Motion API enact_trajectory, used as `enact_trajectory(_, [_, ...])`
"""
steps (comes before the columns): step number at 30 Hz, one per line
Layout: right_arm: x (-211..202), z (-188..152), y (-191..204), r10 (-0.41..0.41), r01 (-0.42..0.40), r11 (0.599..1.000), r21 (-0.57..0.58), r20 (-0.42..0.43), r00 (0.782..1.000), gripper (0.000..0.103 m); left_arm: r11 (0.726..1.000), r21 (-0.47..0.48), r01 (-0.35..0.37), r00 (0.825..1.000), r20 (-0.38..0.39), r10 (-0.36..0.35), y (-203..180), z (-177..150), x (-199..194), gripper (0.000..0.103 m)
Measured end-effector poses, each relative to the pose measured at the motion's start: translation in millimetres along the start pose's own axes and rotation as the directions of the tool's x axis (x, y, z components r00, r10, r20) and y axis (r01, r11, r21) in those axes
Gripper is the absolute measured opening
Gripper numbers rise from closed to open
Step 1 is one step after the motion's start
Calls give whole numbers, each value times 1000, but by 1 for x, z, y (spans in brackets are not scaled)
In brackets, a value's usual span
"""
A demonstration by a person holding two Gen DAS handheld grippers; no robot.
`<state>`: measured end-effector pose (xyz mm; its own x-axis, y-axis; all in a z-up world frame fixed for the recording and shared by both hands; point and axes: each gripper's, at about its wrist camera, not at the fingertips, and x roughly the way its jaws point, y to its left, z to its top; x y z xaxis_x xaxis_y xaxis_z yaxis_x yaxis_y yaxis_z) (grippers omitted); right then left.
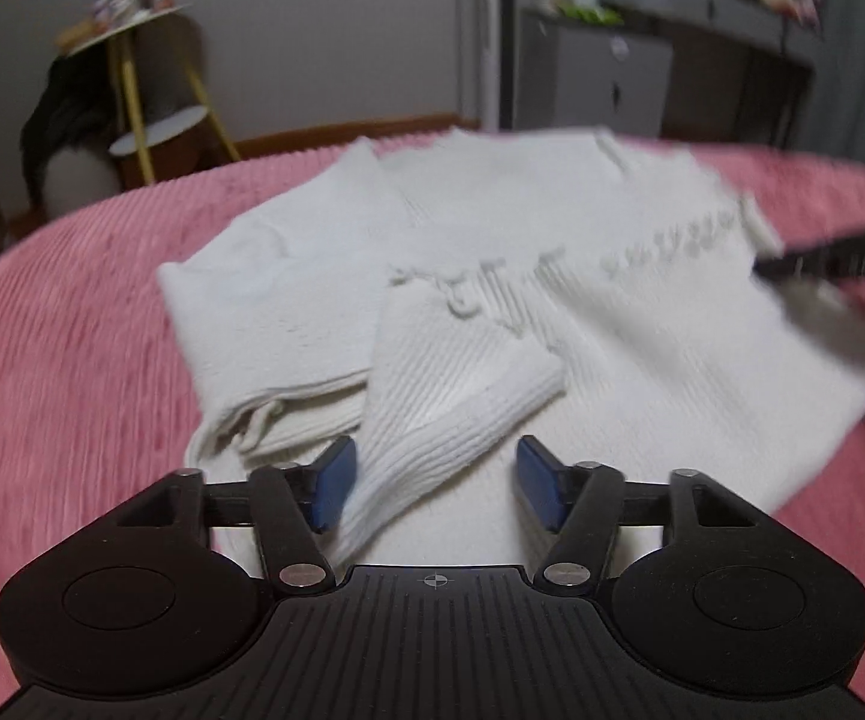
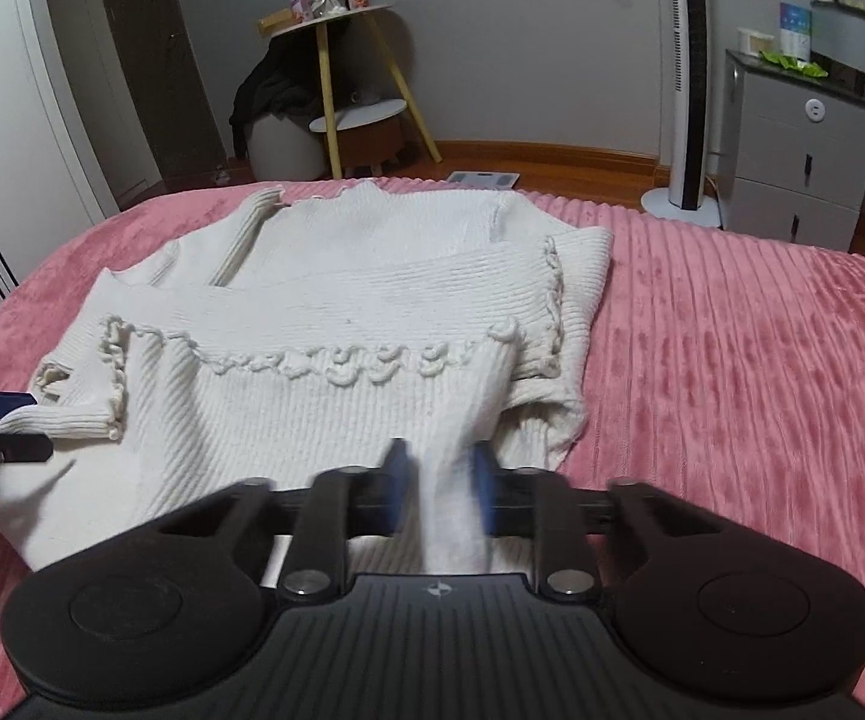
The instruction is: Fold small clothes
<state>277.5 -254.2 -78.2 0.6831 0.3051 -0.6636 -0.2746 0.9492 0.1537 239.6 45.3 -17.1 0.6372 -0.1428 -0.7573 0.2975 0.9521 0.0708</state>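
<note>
White ribbed sweater (image 2: 336,354) is lying partly folded on the pink bed cover (image 2: 732,372). My right tongs (image 2: 439,492) are pinching a pulled-up fold of it, while my left tongs (image 1: 432,483) are spread wide around a sleeve cuff (image 1: 432,414), not squeezing.

A small white ribbed knit sweater (image 2: 336,360) lies flat on the pink bedspread, partly folded. A row of little ruffled knots runs across its upper layer, and a frilled edge trims the folded-over panel. One sleeve is folded in across the body. Its near hem is bunched upward, and the left cuff is lifted slightly.
</note>
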Motion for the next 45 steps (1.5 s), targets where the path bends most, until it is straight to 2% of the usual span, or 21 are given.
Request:
enact_trajectory(1, [2, 1, -2, 0, 0, 1000, -1, 1, 1000, 13, 1000, 13, -15, 1000, -21, 16, -2, 0, 7, 44])
enact_trajectory(3, [5, 1, -5, -8, 8, 1000, 4, -2, 1000, 13, 1000, 10, -27, 999, -34, 28, -2, 1, 15, 38])
enact_trajectory(4, [6, 1, -6, -16, 16, 1000, 7, -2, 1000, 14, 1000, 0, -23, 999, -26, 23, -1, 2, 15, 28])
enact_trajectory(6, [8, 2, -8, -34, 34, 999, 15, 6, 999, 19, 999, -28, -29, 999, -16, 28, 2, 5, 14, 14])
enact_trajectory(7, [9, 3, -9, -36, 35, 999, 18, 7, 999, 19, 998, -50, -27, 1000, -12, 27, 4, 6, 13, 11])
enact_trajectory(9, [12, 4, -10, -21, 21, 1000, 22, 3, 1000, 15, 996, -90, -17, 1000, 9, 18, 10, 9, 7, 10])
enact_trajectory(10, [12, 5, -11, -4, 4, 1000, 31, 1, 1000, 6, 994, -113, -13, 1000, 22, 16, 13, 10, 3, 10])
enact_trajectory(14, [-8, 12, -4, 9, -9, 1000, 2, 62, 998, 6, 975, -223, 24, 993, 116, 2, 34, 21, -24, 9])
enact_trajectory(17, [-27, 25, 4, 16, -12, 999, -32, 148, 989, 6, 966, -257, -11, 981, 187, 60, 51, 37, -34, 9])
enact_trajectory(19, [-32, 35, 7, -11, 21, 999, -50, 205, 979, 6, 954, -297, -26, 975, 205, 90, 64, 47, -33, 9])
enact_trajectory(22, [-23, 52, 8, -79, 91, 995, -39, 250, 965, 6, 933, -355, -60, 968, 209, 142, 78, 57, -23, 9])
enact_trajectory(25, [-5, 63, 0, -110, 110, 994, 16, 246, 963, 6, 908, -407, -100, 961, 197, 194, 86, 59, -7, 9])
enact_trajectory(26, [3, 64, -3, -115, 112, 993, 28, 232, 966, 6, 896, -430, -105, 962, 183, 201, 91, 56, 0, 9])
enact_trajectory(29, [27, 62, -12, -124, 117, 992, 54, 164, 979, 6, 877, -472, -88, 983, 102, 153, 100, 48, 28, 10])
enact_trajectory(32, [39, 60, -19, -93, 83, 992, 91, 106, 990, 12, 879, -475, -34, 993, 82, 83, 103, 41, 43, 20])
enact_trajectory(34, [42, 59, -23, -65, 55, 993, 103, 89, 994, 14, 887, -462, 0, 994, 99, 51, 104, 41, 48, 40])
enact_trajectory(36, [47, 59, -22, -64, 58, 996, 74, 82, 995, 14, 886, -464, 3, 995, 86, 42, 104, 42, 53, 38])
enact_trajectory(38, [51, 61, -18, -72, 68, 996, 53, 77, 994, 14, 883, -469, -13, 996, 69, 51, 106, 47, 56, 19])
enact_trajectory(39, [53, 63, -15, -77, 74, 996, 42, 70, 995, 8, 884, -466, -23, 996, 65, 61, 107, 50, 56, 9])
enact_trajectory(42, [46, 65, -4, -97, 100, 995, -23, 97, 991, 6, 881, -473, -32, 993, 82, 80, 108, 55, 46, 9])
enact_trajectory(45, [30, 69, 4, -106, 122, 989, -79, 179, 978, 5, 887, -460, -19, 984, 147, 97, 109, 64, 30, 8])
